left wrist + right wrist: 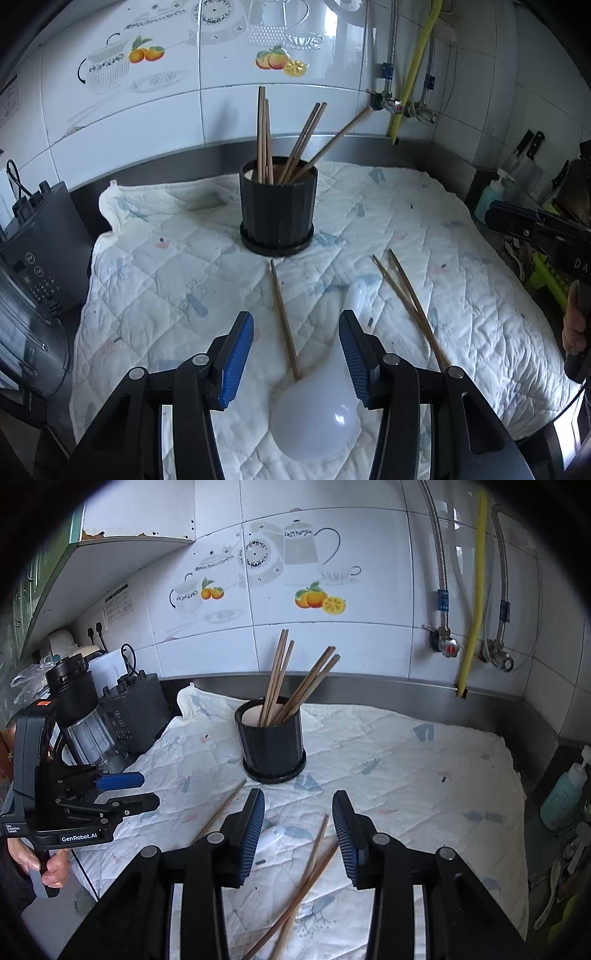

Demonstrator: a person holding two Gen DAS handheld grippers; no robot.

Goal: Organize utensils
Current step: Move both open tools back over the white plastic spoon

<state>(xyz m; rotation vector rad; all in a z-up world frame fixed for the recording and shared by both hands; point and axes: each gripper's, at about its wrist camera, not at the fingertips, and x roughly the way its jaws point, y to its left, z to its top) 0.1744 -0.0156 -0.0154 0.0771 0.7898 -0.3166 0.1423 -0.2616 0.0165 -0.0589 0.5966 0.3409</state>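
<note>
A black ribbed holder (277,210) (272,748) stands on a white quilted cloth and holds several wooden chopsticks (295,142) (291,686). A single chopstick (285,319) lies in front of it, between the jaws of my left gripper (297,354), which is open and empty above a white plastic spoon (317,410). A pair of loose chopsticks (412,310) (308,871) lies to the right. My right gripper (298,834) is open and empty above that pair. The spoon's handle tip (271,836) shows beside its left finger.
A black blender (79,716) and a black appliance (40,251) stand at the cloth's (461,258) left. A soap bottle (563,790), knives (528,147) and other spoons sit at the right. Pipes and valves run down the tiled wall (461,646).
</note>
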